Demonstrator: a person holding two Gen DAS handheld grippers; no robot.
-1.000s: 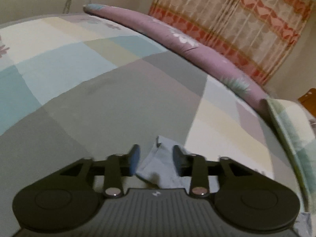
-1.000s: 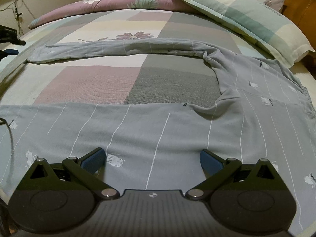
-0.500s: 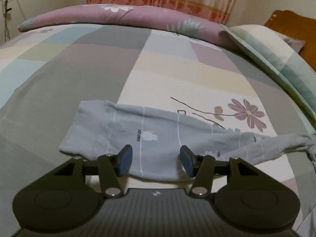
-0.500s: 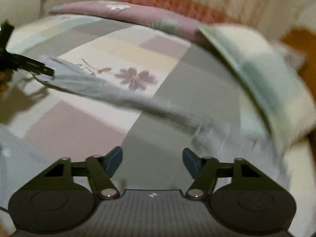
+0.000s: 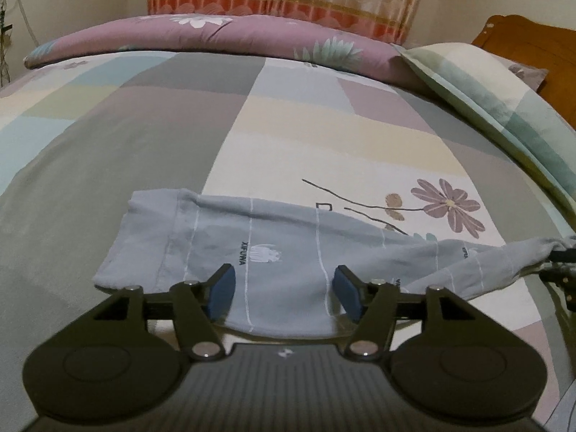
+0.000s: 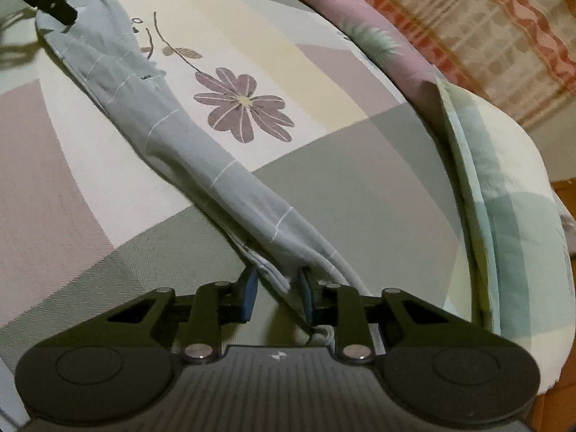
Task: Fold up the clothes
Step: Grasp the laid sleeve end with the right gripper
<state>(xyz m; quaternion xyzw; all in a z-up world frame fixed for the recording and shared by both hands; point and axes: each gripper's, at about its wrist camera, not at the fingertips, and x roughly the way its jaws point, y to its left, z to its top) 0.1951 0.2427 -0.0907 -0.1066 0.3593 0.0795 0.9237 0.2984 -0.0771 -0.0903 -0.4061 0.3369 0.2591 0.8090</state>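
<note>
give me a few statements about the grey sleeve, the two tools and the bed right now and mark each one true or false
1. The grey sleeve lies stretched across the patchwork bedspread. True.
2. The left tool has the cuff end of the sleeve pinched tight. False: its jaws are opening, apart over the cloth, pads not pressing it.
3. The right tool has a bunched part of the sleeve between its pads. True; its jaws are closing around it.
4. The purple flower print is covered by the sleeve. False: it shows bare beside the sleeve.
5. A striped pillow lies at the bed's edge. True.
6. The sleeve is plain, with no markings. False: thin white stripes and small prints cross it.
</note>
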